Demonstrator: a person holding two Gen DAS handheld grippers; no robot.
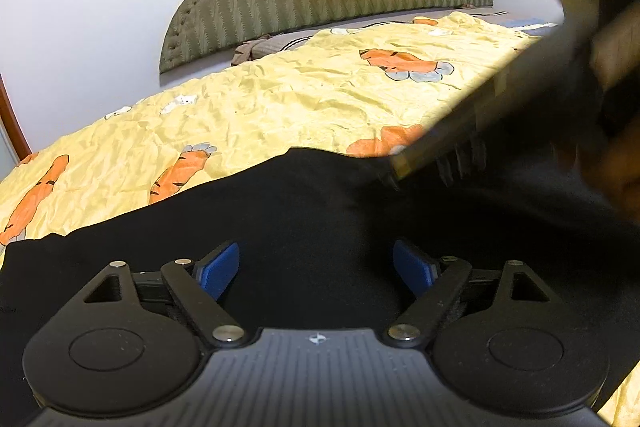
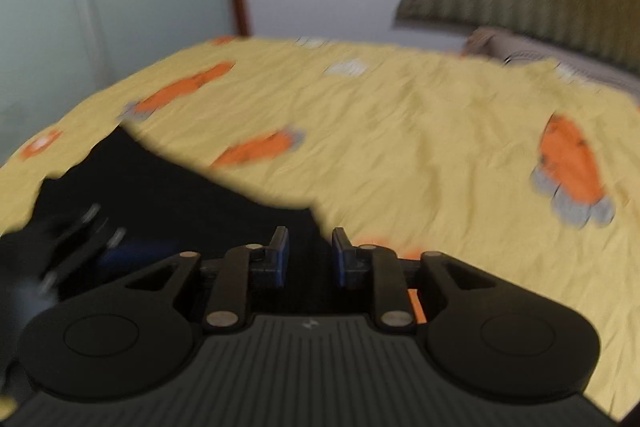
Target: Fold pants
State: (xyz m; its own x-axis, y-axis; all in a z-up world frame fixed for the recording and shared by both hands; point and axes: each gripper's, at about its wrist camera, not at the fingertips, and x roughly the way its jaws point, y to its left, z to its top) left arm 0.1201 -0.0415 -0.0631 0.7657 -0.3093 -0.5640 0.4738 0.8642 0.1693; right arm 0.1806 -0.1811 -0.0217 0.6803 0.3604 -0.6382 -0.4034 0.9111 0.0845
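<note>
left gripper point(image 1: 316, 269): jaws wide apart over the black pants point(image 1: 304, 195), nothing pinched | pants: spread on the yellow carrot-print quilt point(image 1: 280, 95) | right gripper point(image 2: 310, 253): jaws nearly together, small gap, at the pants' edge, not clamped

Each hand-held gripper has a dark grey ribbed body with a small white emblem at its front edge. Left hand-held gripper point(image 1: 316, 269) and right hand-held gripper point(image 2: 310, 255) look alike: two round black discs at the sides, black link arms joined by silver screws, and flat fingers point(image 1: 218, 269) faced with blue ridged pads point(image 2: 285, 259).
</note>
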